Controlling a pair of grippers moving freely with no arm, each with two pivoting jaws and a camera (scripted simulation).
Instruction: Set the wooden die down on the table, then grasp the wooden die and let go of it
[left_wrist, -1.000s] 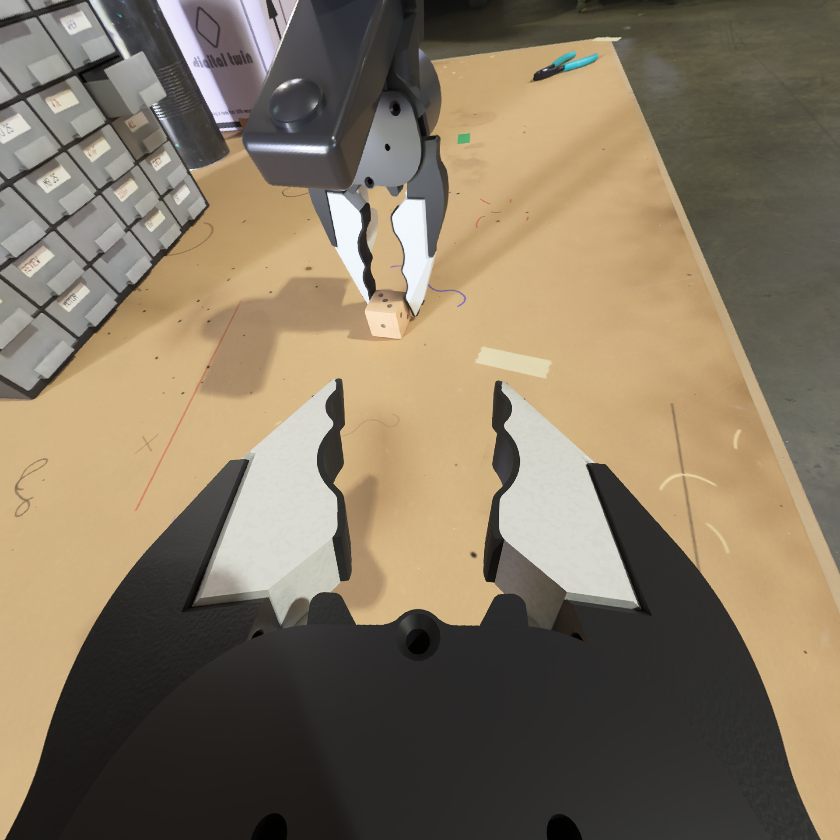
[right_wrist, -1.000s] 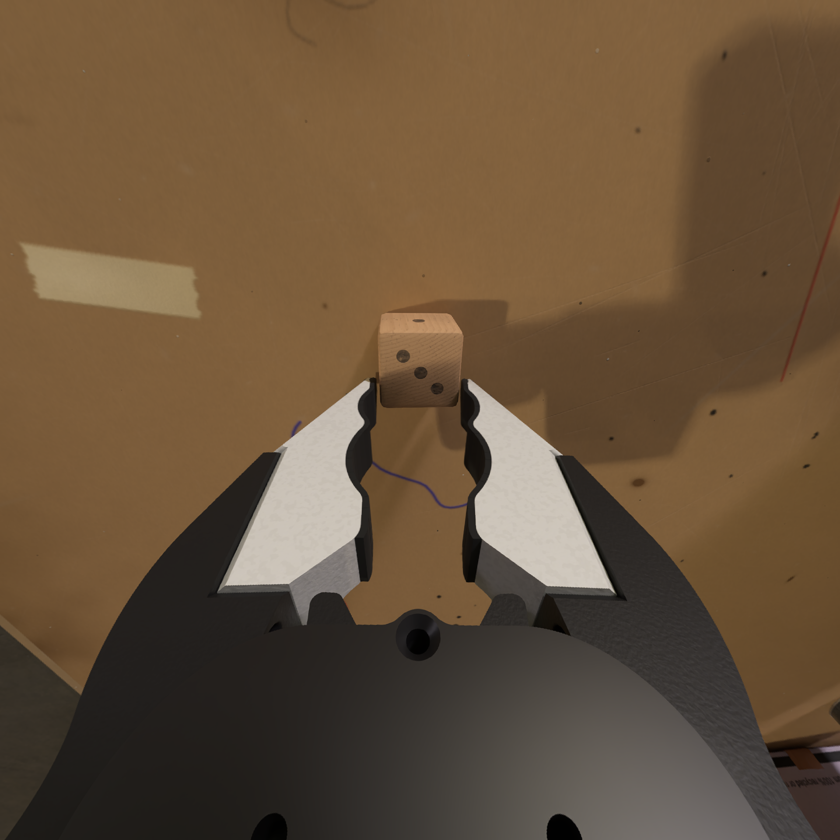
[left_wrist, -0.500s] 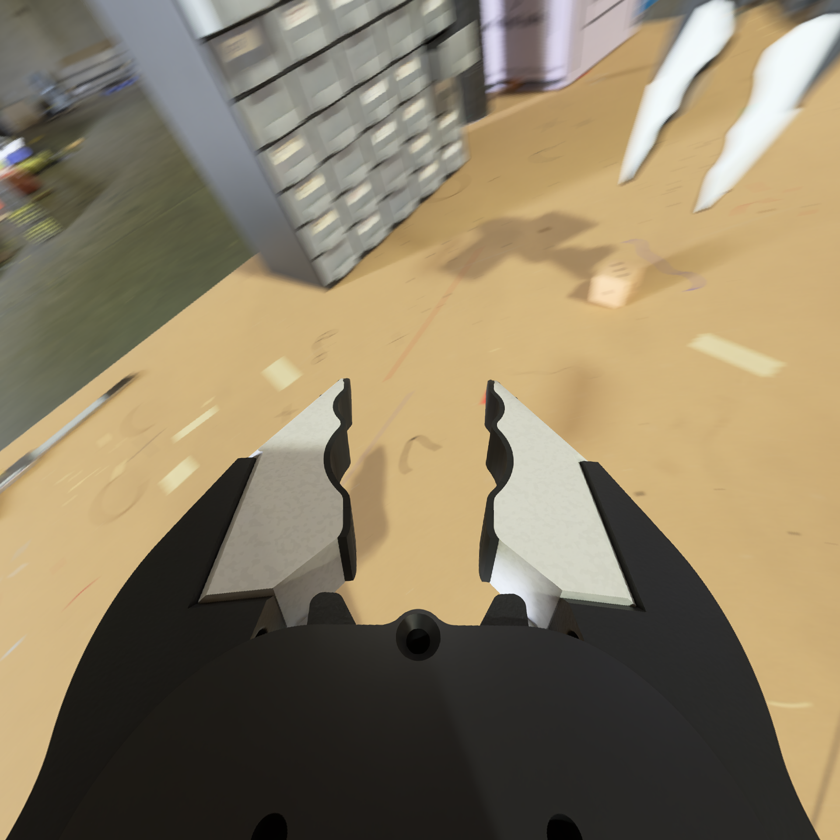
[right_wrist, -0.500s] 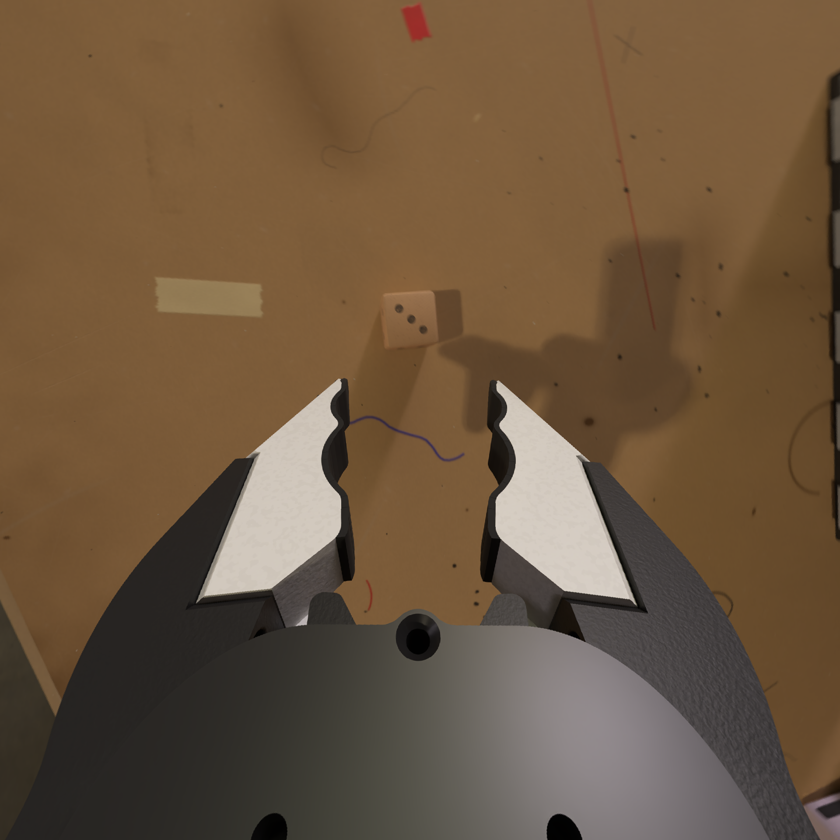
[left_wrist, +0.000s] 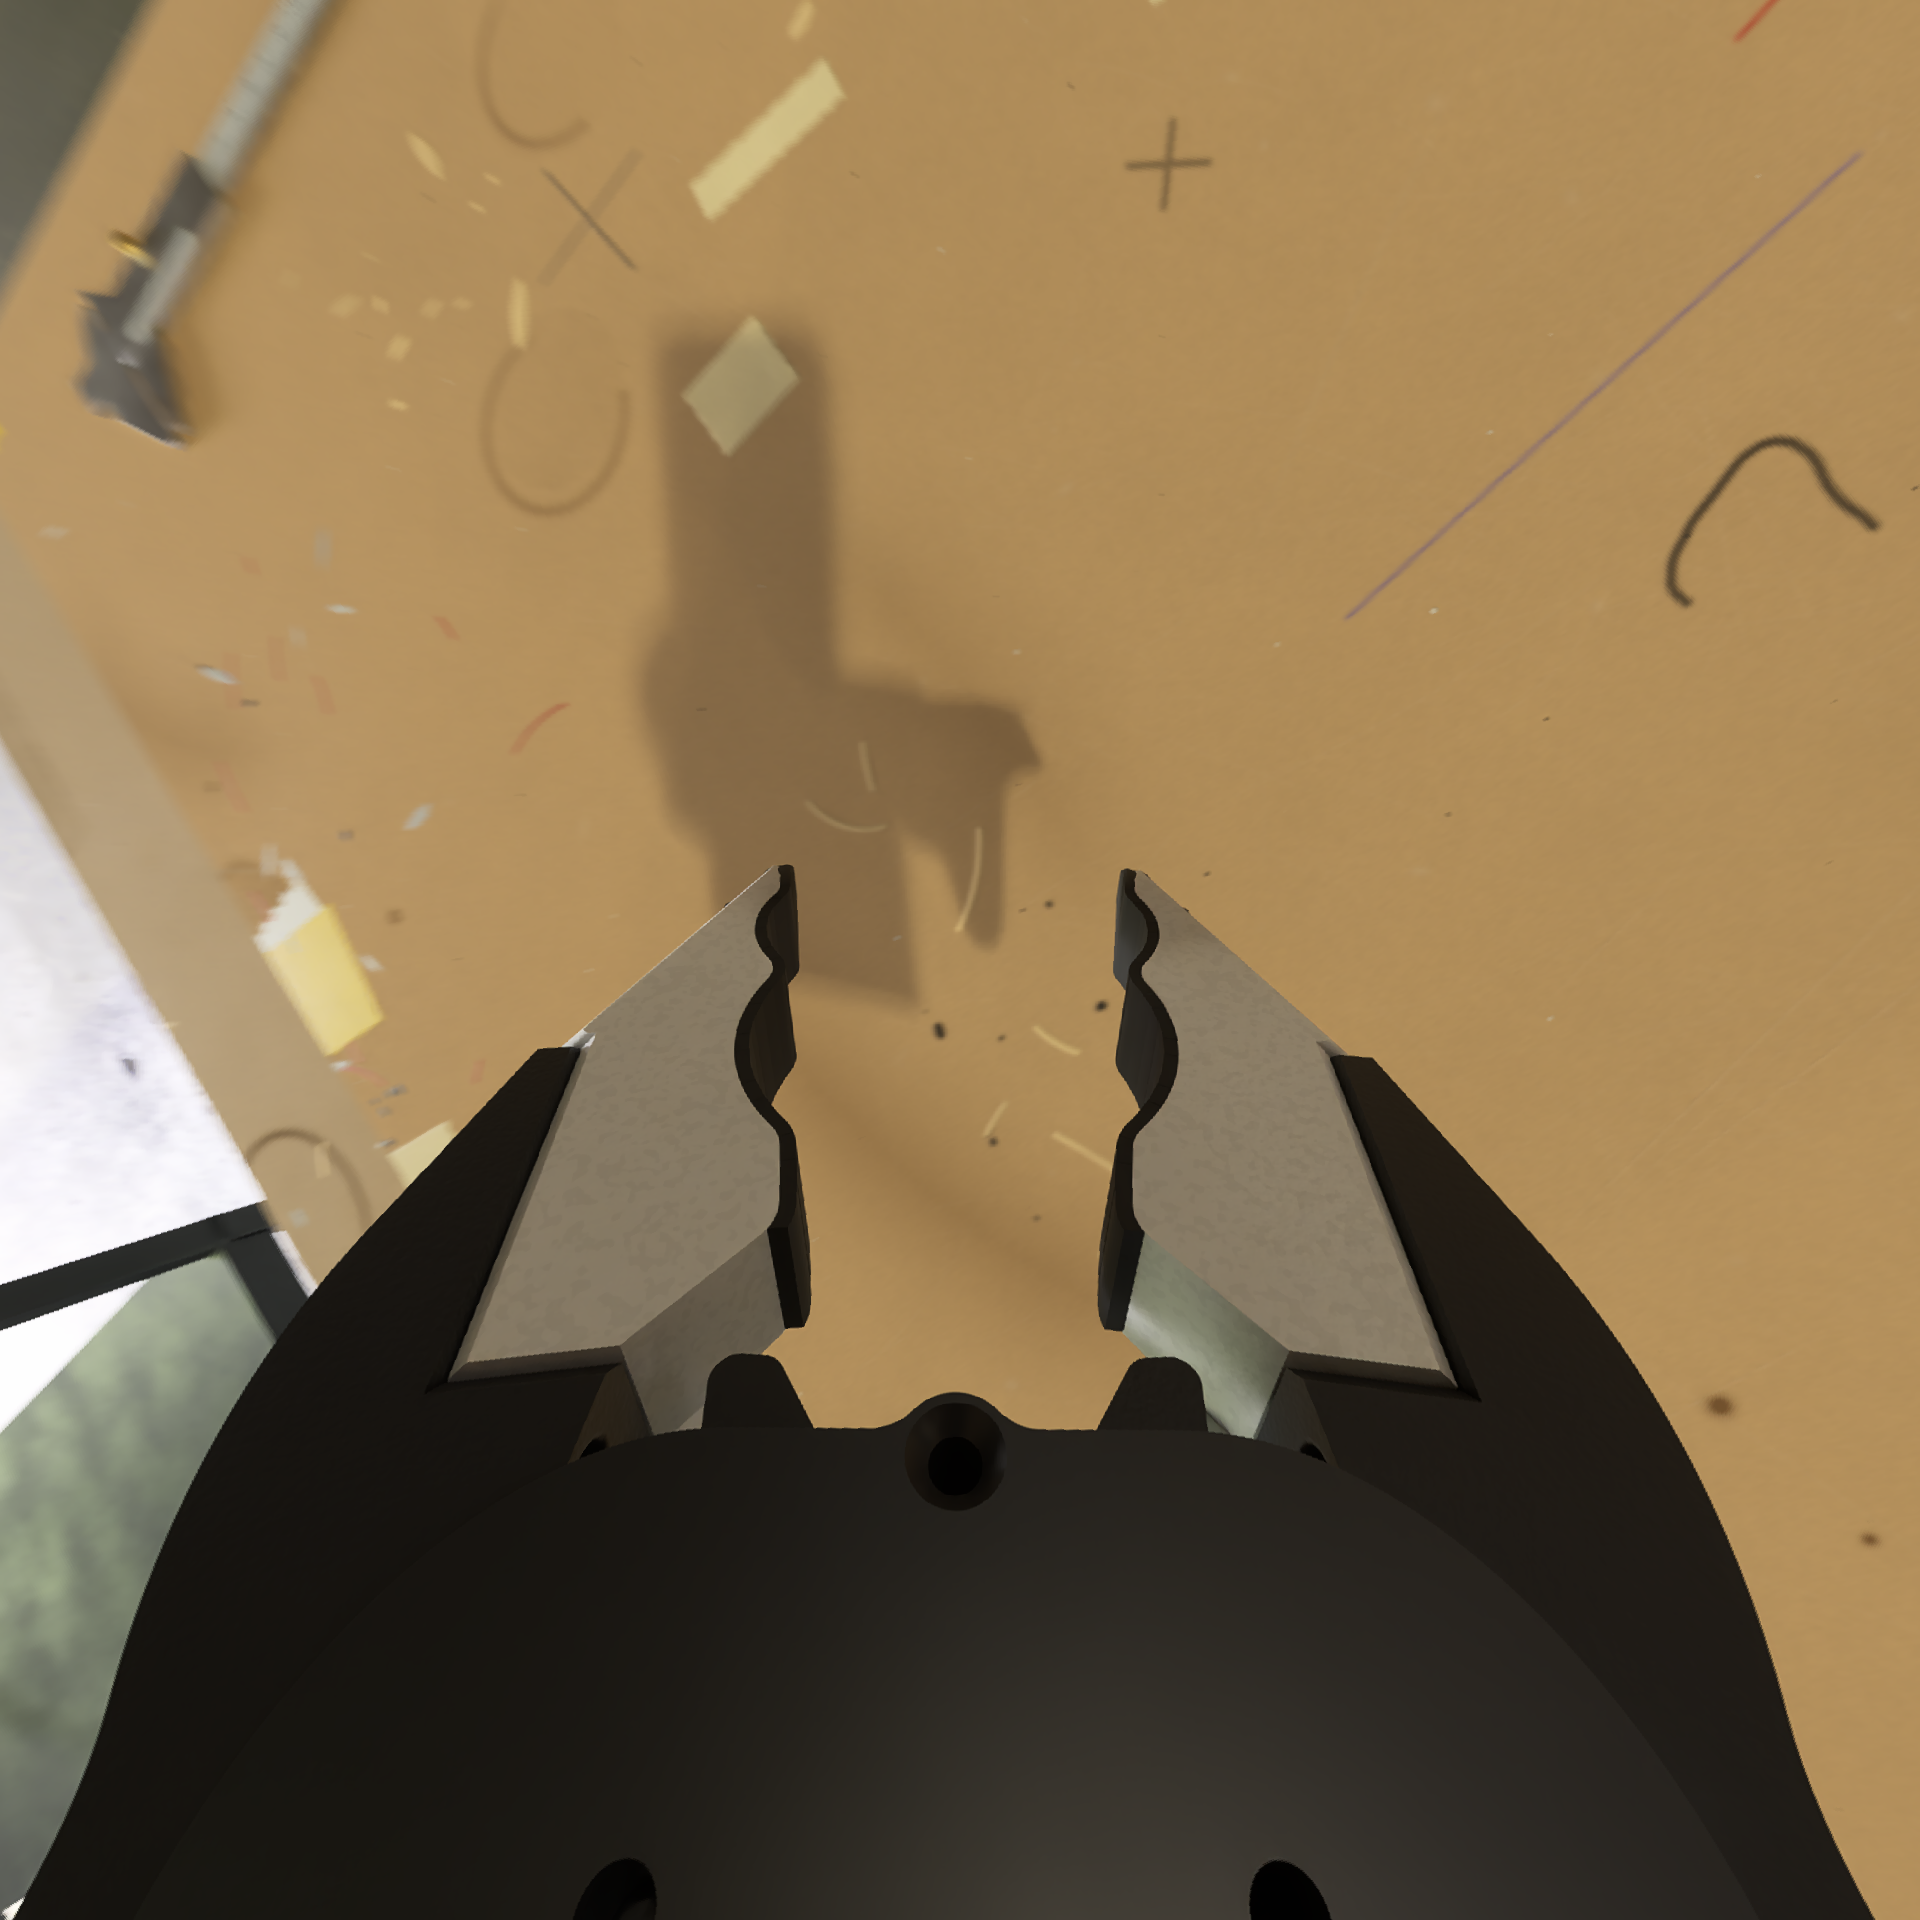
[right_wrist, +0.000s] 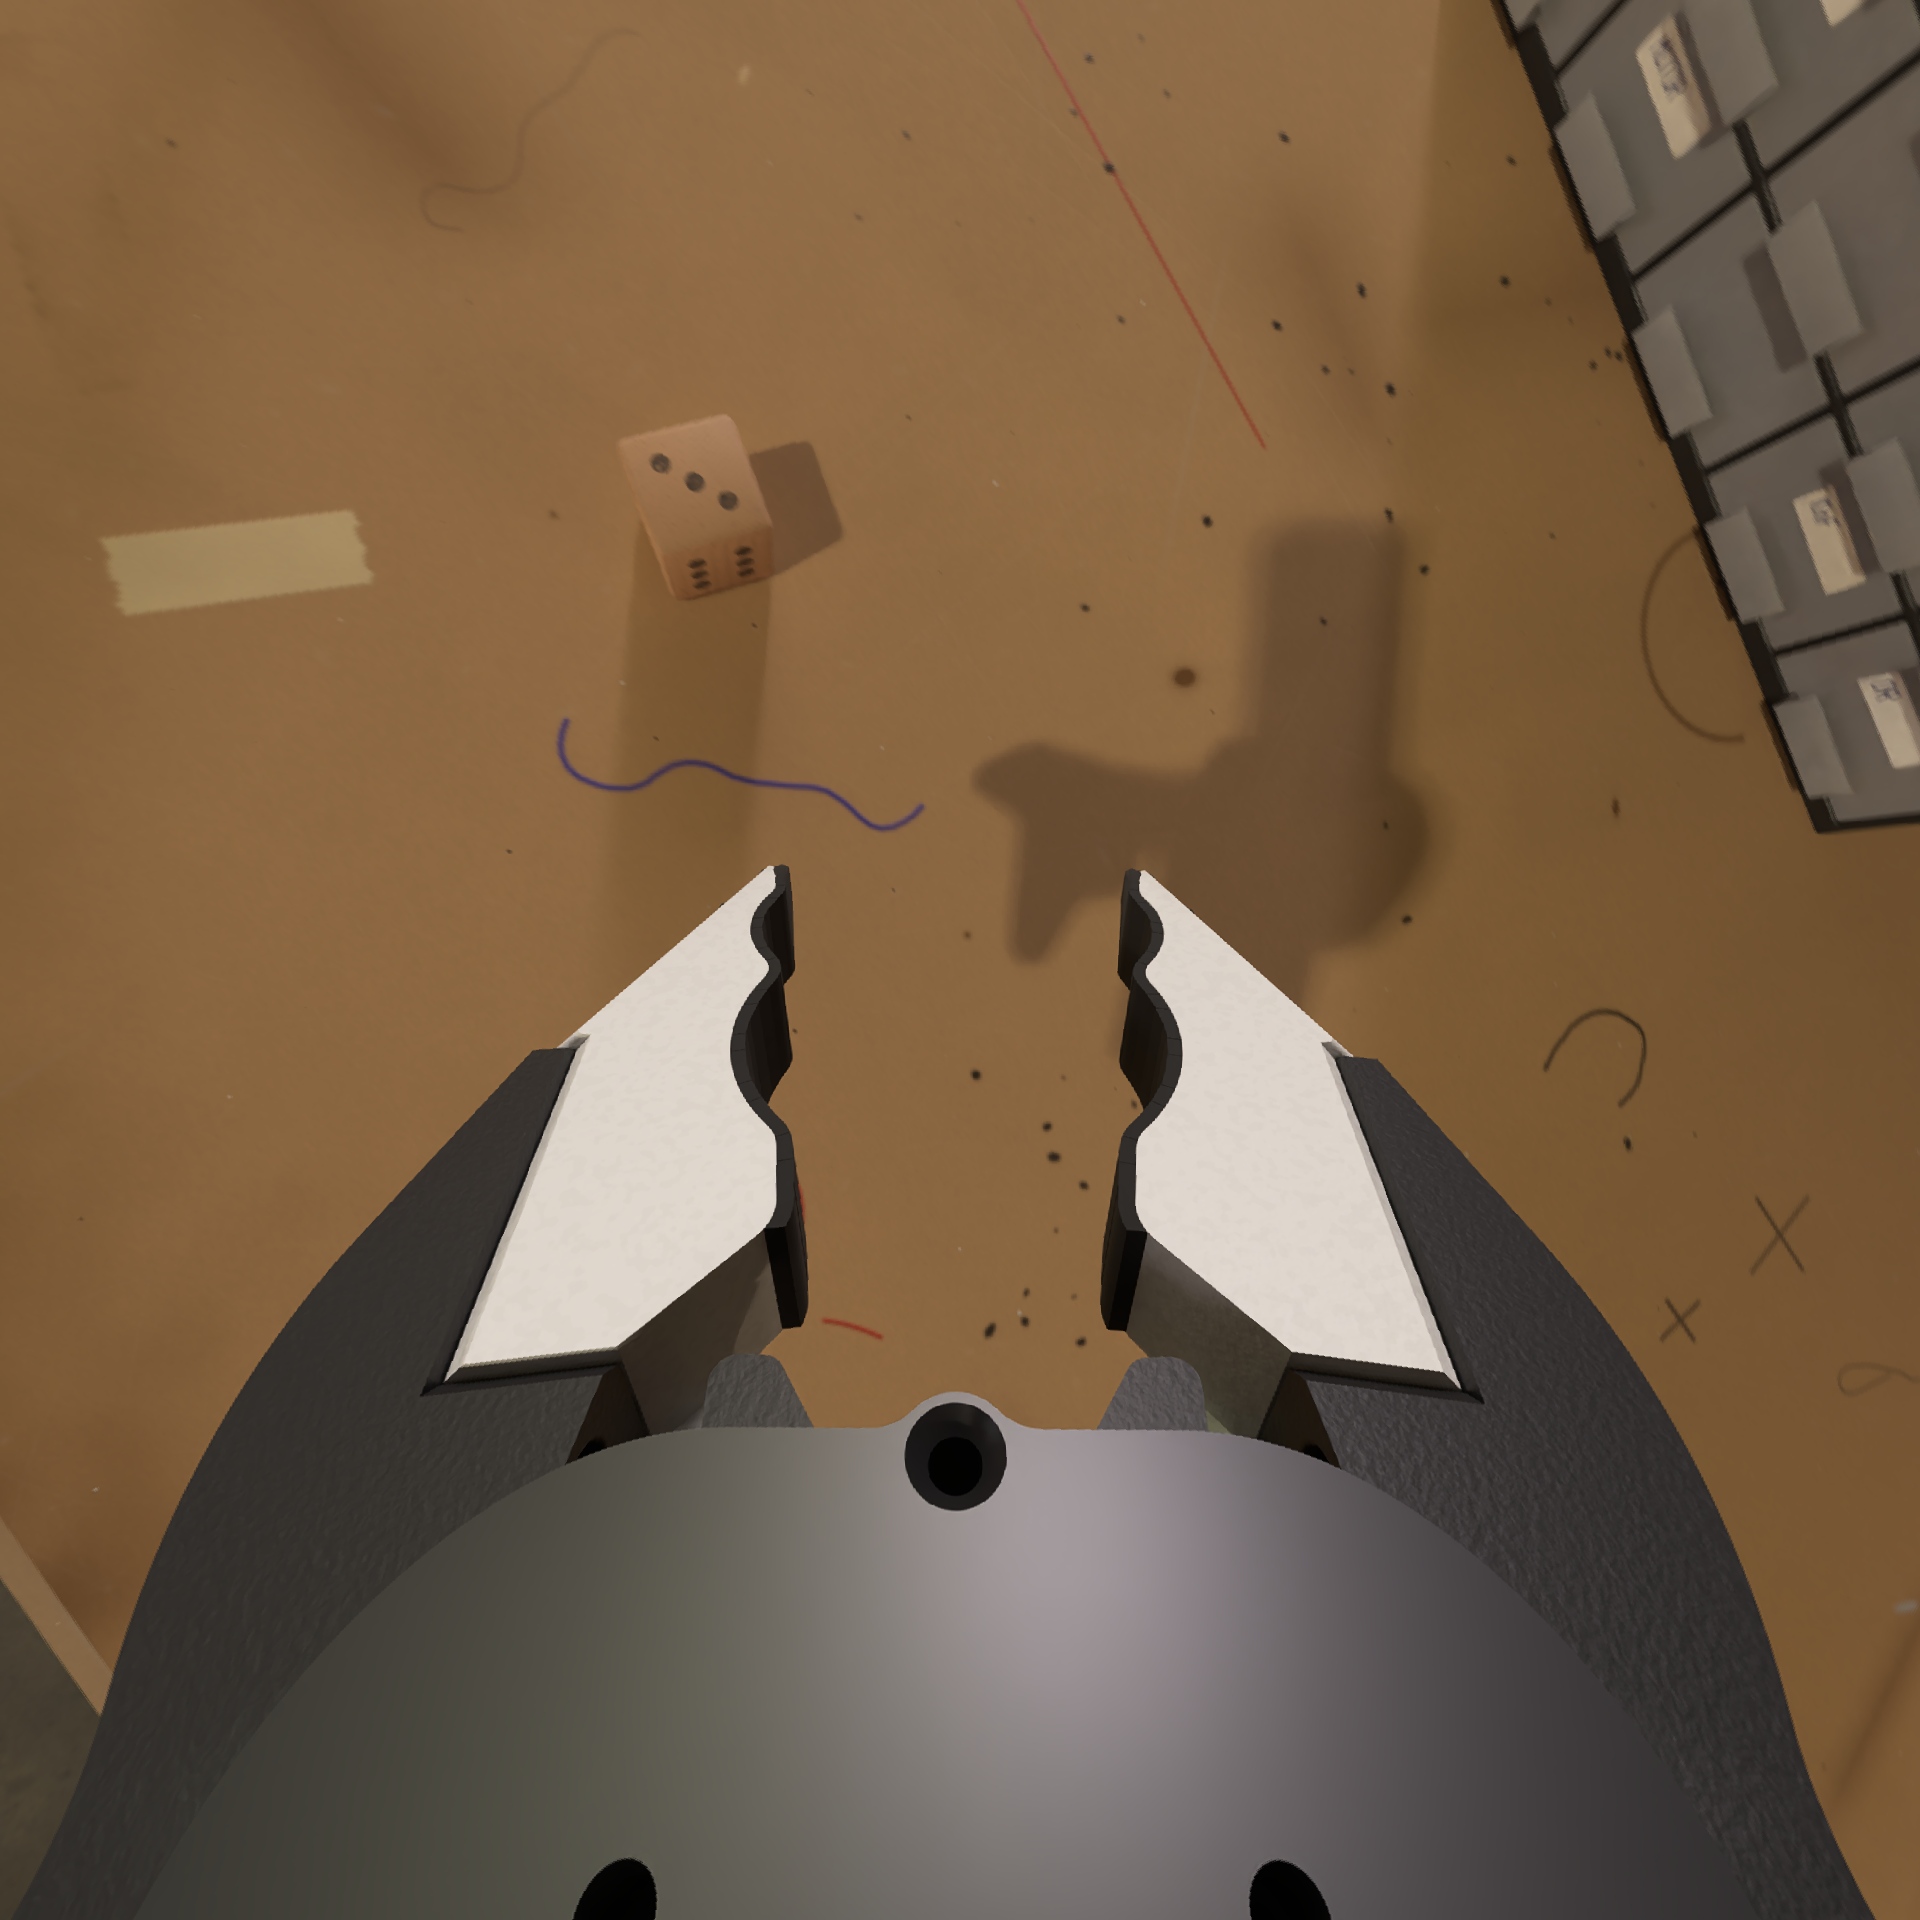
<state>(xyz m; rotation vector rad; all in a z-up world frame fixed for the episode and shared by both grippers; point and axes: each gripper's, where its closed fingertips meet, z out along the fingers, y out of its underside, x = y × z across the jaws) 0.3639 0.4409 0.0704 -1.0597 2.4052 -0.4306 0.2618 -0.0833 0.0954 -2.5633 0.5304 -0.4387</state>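
The wooden die (right_wrist: 696, 504) lies on the brown table (right_wrist: 312, 312), three pips up, alone and untouched. It shows only in the right wrist view, ahead and to the left of my right gripper (right_wrist: 954, 873), which is open, empty and well above the table. My left gripper (left_wrist: 954, 873) is open and empty over another part of the table (left_wrist: 1351, 831), looking down; the die is not in the left wrist view.
A grey drawer cabinet (right_wrist: 1766, 364) stands at the right in the right wrist view. Tape strips (right_wrist: 237, 561) (left_wrist: 740, 397) lie on the table. A metal caliper (left_wrist: 166, 281) lies near the table's left edge (left_wrist: 94, 707).
My right gripper has let go of the die and lifted back, jaws wider. My left gripper has swung away to the left; the die and the other gripper have left its view.
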